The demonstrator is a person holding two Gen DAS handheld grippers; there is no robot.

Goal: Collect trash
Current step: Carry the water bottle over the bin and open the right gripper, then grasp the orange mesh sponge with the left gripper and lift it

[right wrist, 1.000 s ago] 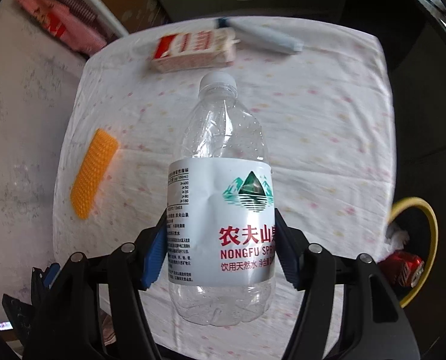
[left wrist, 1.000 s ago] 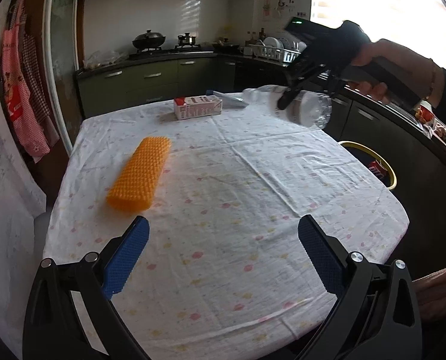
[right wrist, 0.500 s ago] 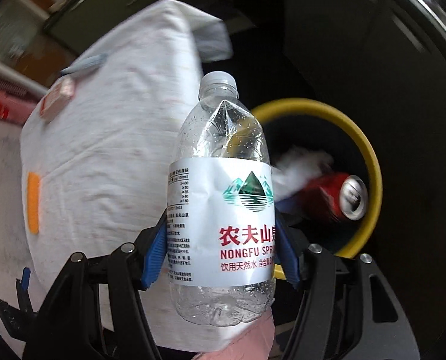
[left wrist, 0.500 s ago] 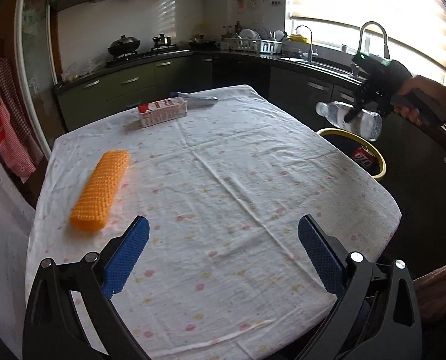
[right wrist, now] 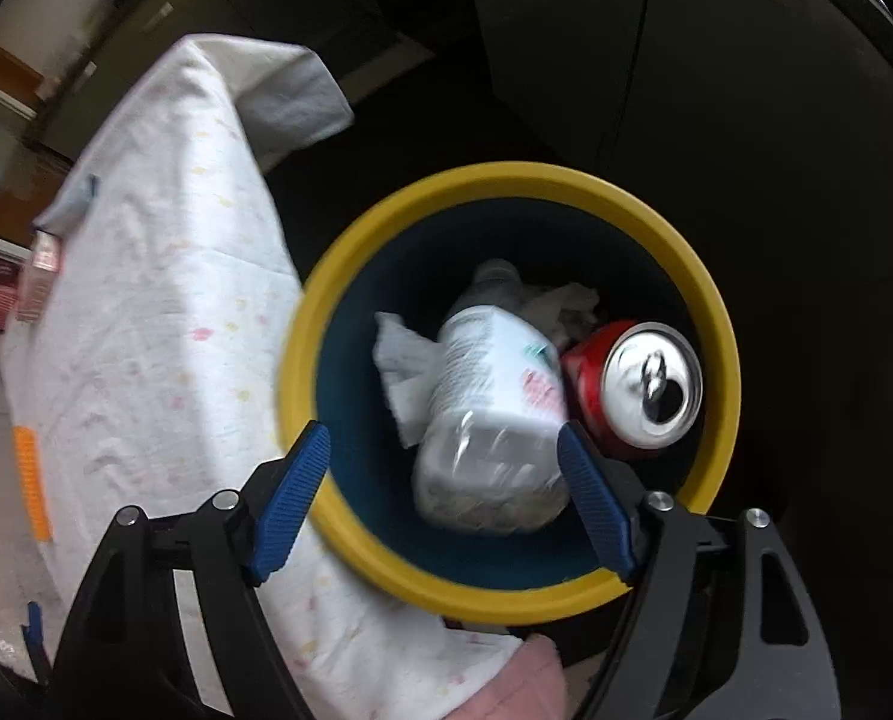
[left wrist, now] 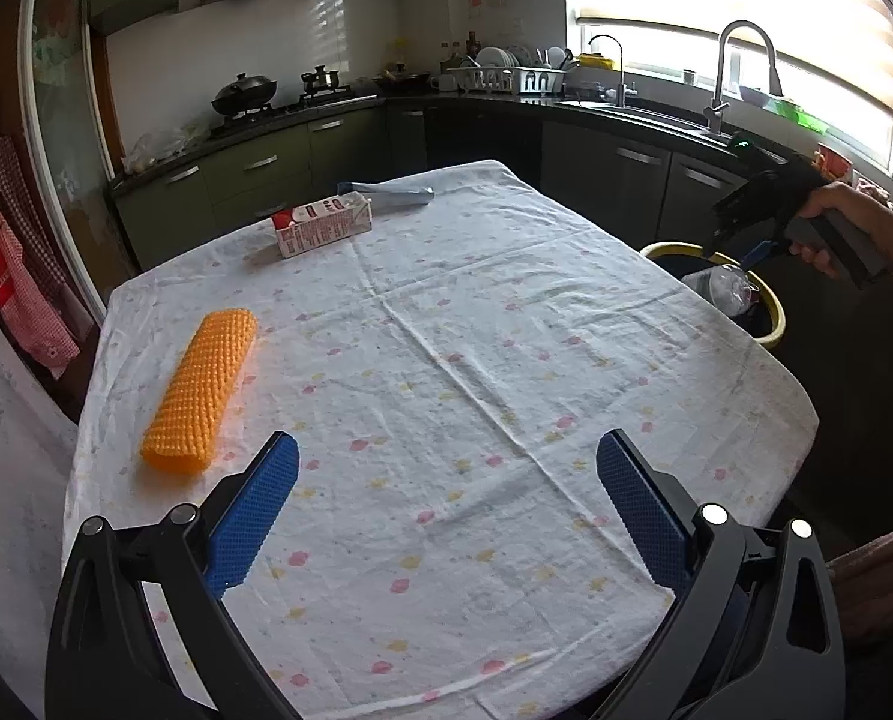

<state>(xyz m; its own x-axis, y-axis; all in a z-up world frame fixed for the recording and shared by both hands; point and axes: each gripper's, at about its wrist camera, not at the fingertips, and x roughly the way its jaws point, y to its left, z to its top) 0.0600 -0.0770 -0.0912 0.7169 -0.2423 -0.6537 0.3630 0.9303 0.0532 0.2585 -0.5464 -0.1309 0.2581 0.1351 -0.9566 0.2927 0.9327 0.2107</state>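
The right tool (right wrist: 443, 498) has just been opening, jaws wide over the yellow-rimmed bin (right wrist: 710, 324); the plastic bottle (right wrist: 488, 408) drops free inside beside a red can (right wrist: 632, 384). Best lift clear only once it settles. The left tool (left wrist: 446, 516) hangs open and empty above the table (left wrist: 476, 372).

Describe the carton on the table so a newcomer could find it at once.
On the table with the flowered white cloth, look to the far end near the stove. The carton lies there beside a bluish wrapper; it alone is a red-and-white box, unlike the orange mesh roll.
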